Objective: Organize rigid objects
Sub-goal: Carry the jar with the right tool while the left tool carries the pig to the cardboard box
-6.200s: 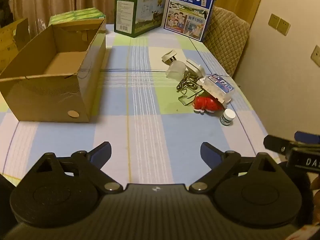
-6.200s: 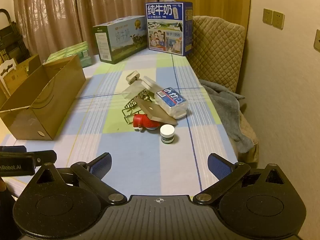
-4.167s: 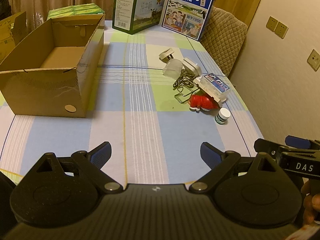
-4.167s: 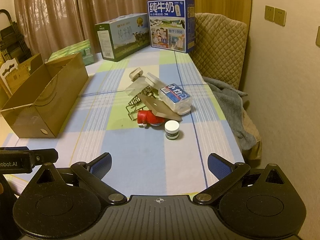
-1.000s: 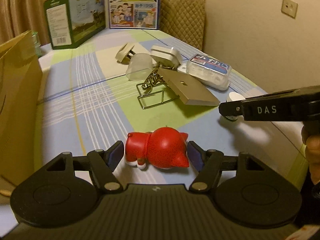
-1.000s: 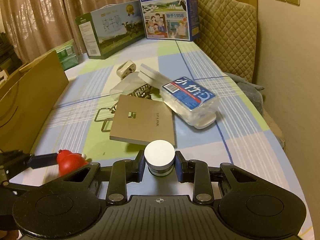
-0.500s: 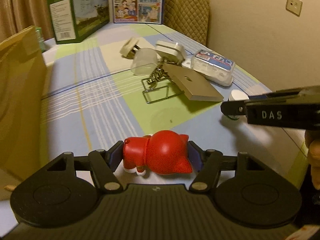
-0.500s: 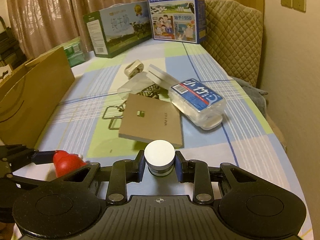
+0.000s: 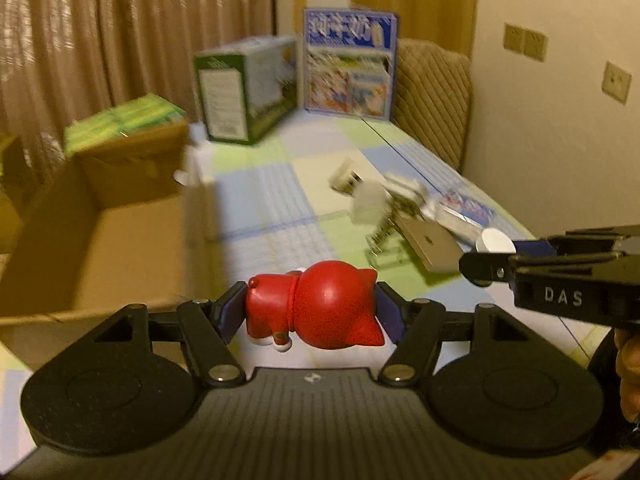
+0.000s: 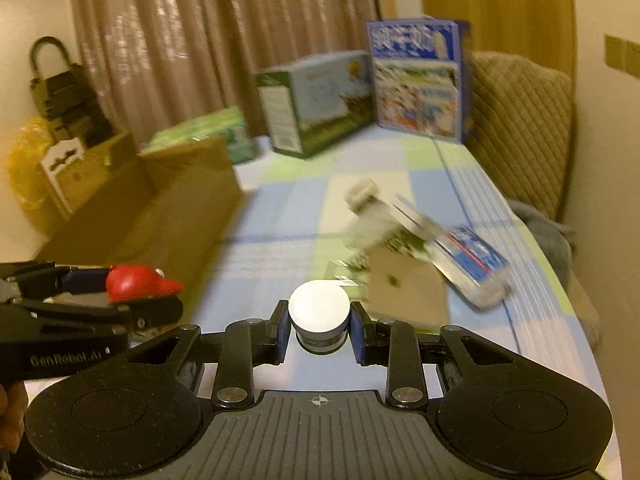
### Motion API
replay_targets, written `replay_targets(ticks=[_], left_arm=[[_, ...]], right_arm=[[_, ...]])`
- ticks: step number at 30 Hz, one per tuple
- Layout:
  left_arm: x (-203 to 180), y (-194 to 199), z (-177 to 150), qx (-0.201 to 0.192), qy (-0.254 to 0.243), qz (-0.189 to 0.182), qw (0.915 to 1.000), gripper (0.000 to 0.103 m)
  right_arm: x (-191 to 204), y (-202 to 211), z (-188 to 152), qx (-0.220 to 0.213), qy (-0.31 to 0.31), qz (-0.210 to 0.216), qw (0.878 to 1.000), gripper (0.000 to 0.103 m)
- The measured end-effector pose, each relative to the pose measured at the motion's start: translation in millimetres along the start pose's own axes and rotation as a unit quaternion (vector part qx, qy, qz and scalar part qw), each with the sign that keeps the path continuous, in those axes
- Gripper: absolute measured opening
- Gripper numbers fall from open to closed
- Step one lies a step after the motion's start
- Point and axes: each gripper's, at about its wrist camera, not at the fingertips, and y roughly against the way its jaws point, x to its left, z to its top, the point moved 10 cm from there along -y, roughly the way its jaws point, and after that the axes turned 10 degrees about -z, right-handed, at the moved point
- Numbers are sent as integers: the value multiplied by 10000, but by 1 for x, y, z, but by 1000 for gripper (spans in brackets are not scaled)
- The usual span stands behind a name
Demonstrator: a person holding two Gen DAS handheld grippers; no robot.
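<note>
— Since half a second ago, what has changed from the left wrist?

— Both loads have come up off the desk [image 9: 280, 200] and swung toward the cardboard box [image 9: 132, 216]. The left gripper [image 9: 310, 314] is clamped on the red figurine [image 9: 320, 312], which lies sideways between the pads. To the right, the right gripper [image 9: 486, 254] carries the small white-capped jar [image 9: 494, 242].

— And from the right wrist?

— The jar [image 10: 319, 320] sits upright, pinched between the blue pads of the right gripper [image 10: 319, 330]; the left gripper [image 10: 136, 286] with the figurine [image 10: 138, 280] shows at the left edge, near the box [image 10: 168, 216].

— Which step is this?

— Carrying, I judge. Next, each gripper must pass over the box rim and let go inside.

— Anything unclear?

— Motion blur smears the pile still on the desk: a tan plate [image 10: 406, 290], a blue-labelled clear case [image 10: 472, 260], wire parts. The box floor is partly hidden, and the jar's label is unreadable.
</note>
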Motion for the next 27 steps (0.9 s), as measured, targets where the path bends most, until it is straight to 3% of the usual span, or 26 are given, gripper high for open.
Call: replay_targets(ticks=[6, 11, 19, 27], left_arm=[[51, 46, 27, -259, 56, 308, 9992, 63], [107, 65, 40, -256, 87, 613, 9978, 63], [185, 58, 35, -56, 257, 917, 9954, 63], [211, 37, 20, 68, 392, 893, 9952, 63]], right_arm=[[60, 7, 29, -113, 355, 560, 9977, 27], [120, -5, 52, -161, 649, 1010, 9926, 27], [201, -53, 65, -8, 1123, 1426, 9834, 27], [221, -90, 56, 207, 1234, 1450, 9815, 27]])
